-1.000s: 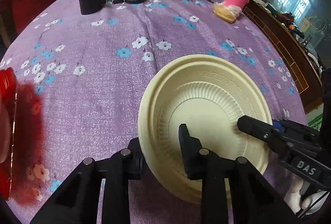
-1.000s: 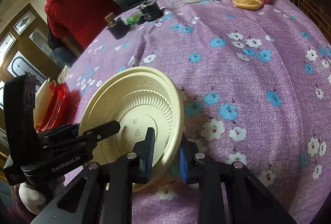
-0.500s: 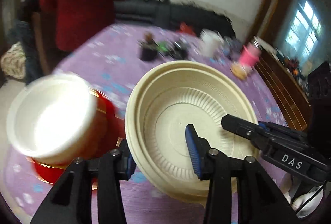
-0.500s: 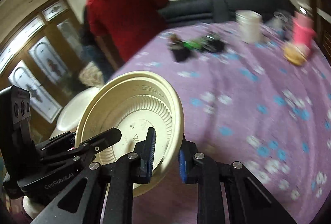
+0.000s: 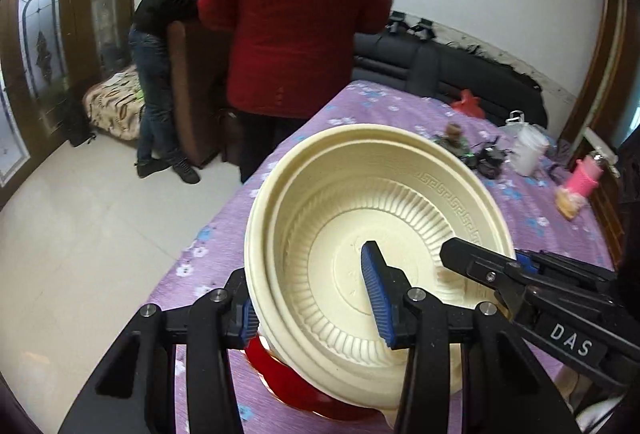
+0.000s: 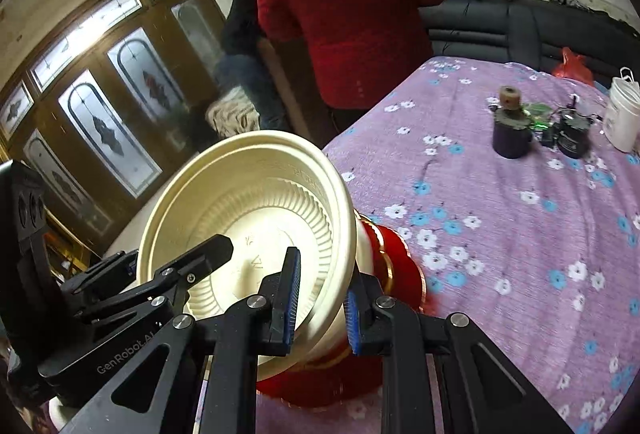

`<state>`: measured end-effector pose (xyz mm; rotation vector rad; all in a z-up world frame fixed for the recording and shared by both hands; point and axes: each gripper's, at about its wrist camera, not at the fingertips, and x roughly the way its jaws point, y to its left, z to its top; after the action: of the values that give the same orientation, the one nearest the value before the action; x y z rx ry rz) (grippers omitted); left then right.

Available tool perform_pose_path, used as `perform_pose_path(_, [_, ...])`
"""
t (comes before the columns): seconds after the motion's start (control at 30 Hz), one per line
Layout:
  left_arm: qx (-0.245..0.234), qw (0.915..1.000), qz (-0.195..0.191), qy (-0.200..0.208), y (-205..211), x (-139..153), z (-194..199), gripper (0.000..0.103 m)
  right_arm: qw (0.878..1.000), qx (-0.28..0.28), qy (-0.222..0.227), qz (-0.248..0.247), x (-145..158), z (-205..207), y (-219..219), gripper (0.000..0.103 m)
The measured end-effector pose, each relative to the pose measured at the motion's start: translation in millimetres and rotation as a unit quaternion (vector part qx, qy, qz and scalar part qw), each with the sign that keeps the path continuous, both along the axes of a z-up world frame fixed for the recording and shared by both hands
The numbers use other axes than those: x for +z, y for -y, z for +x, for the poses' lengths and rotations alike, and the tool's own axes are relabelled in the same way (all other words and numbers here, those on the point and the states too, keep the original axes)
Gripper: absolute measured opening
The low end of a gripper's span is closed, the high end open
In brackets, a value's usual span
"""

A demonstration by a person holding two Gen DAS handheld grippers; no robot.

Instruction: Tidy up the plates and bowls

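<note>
Left gripper (image 5: 312, 308): black frame, silver screws, blue ribbed pads. Right gripper (image 6: 320, 300): same build; white "DAS" lettering on its side.

The cream plate (image 5: 360, 218), ribbed inside with a key-pattern band on its rim, sits tilted atop a stack of red bowls (image 5: 296, 386) with gold-trimmed rims, at 6 o'clock in the left wrist view; the red stack (image 6: 396, 266) peeks out at the plate's (image 6: 256, 193) 4 o'clock in the right wrist view.

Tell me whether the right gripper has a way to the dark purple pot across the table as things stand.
Probably not yet. The right gripper is clamped on the cream plate's rim, which the left gripper also holds. The purple tablecloth toward the dark purple pot looks unobstructed, but the pot sits far off.
</note>
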<state>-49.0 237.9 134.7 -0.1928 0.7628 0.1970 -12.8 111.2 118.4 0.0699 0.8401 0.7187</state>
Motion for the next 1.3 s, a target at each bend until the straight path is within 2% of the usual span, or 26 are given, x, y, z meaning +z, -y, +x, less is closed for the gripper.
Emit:
perform_pose_path(0.1, [0.004,1.0000,0.005,-0.007,-4.1,-9.3,6.7,0.048,1.000,-0.003,0.002,-0.016,-8.2,2.3,-9.2,0.022])
perform_pose_path(0.17, [0.004,1.0000,0.002,-0.006,-8.5,-12.4,5.6,0.060,1.000,-0.006,0.008,-0.026,-13.0,3.9,-12.9,0.022])
perform_pose_path(0.37, [0.015,0.9994,0.016,0.027,-9.9,-6.1,-6.6,0.077,0.998,-0.018,0.044,-0.047,-16.6,3.6,-17.7,0.027])
perform_pose_path(0.5, [0.024,0.9988,0.018,0.038,-13.4,-2.2,-17.3,0.078,0.997,-0.026,0.065,-0.042,-16.0,-1.0,-18.9,0.031])
perform_pose_path(0.57, [0.030,0.9985,0.018,0.041,-13.9,-0.2,-24.2,0.079,0.996,-0.027,0.075,-0.032,-12.0,-4.8,-17.6,0.040])
perform_pose_path(0.77, [0.040,0.9968,0.039,0.056,-5.6,8.0,-42.5,0.086,0.993,-0.047,0.105,-0.002,7.1,-23.0,1.7,0.051])
perform_pose_path(0.93, [0.047,0.9951,0.058,0.065,7.1,10.3,-57.0,0.091,0.990,-0.061,0.126,-0.007,11.8,-41.7,19.8,0.060])
perform_pose_path(1.3, [0.045,0.9962,0.061,0.042,30.4,0.3,-64.8,0.093,0.992,-0.085,0.092,-0.013,-14.4,-60.6,58.3,0.066])
